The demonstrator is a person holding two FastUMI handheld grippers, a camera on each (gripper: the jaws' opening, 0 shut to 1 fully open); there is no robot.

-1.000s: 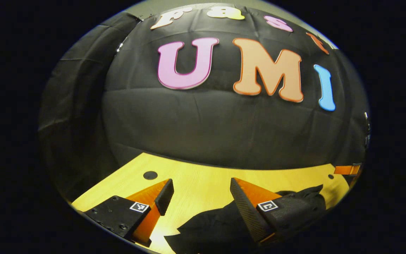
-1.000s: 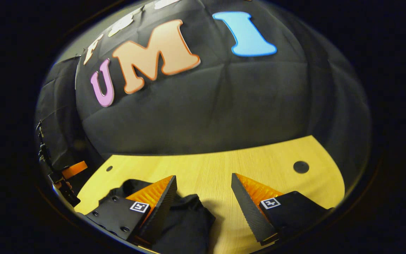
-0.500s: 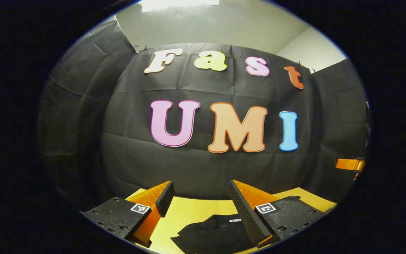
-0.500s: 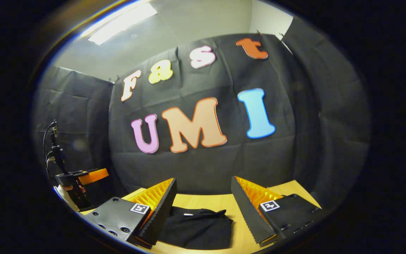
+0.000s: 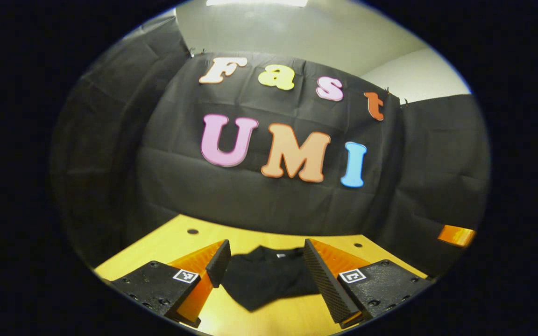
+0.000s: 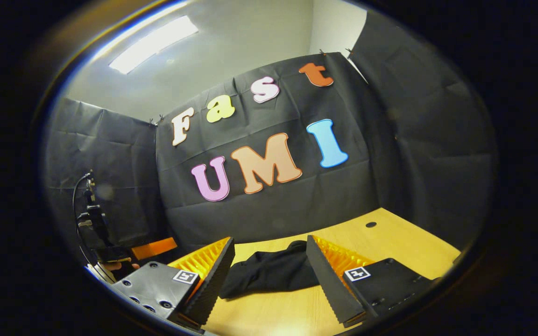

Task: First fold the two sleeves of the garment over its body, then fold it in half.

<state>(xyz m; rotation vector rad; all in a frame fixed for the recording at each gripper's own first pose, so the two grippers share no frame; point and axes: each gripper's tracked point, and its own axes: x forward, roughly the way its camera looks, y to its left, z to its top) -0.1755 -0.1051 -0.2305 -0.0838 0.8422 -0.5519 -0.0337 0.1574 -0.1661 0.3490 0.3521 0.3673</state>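
Note:
A black garment (image 5: 264, 277) lies folded into a compact bundle on the wooden table (image 5: 171, 242). In the left gripper view it sits ahead of my left gripper (image 5: 265, 261), seen through the gap between the open fingers, with a small white tag at its far edge. My right gripper (image 6: 269, 261) is open too, held above the table (image 6: 390, 242) and back from the garment (image 6: 269, 270), which lies flat beyond its fingertips. Neither gripper touches the cloth. The left gripper (image 6: 150, 248) and the hand holding it appear at the far left of the right gripper view.
The table has small round holes (image 5: 193, 231) near its far edge (image 6: 371, 224). Black cloth walls close in behind and beside the table. A stand with cables (image 6: 90, 210) is at the left in the right gripper view. The other gripper's finger (image 5: 456, 234) pokes in at the right.
Both grippers have lifted and drawn back from the garment. A second ago they hung close over it, fingers straddling the cloth; now the whole folded bundle lies ahead of them.

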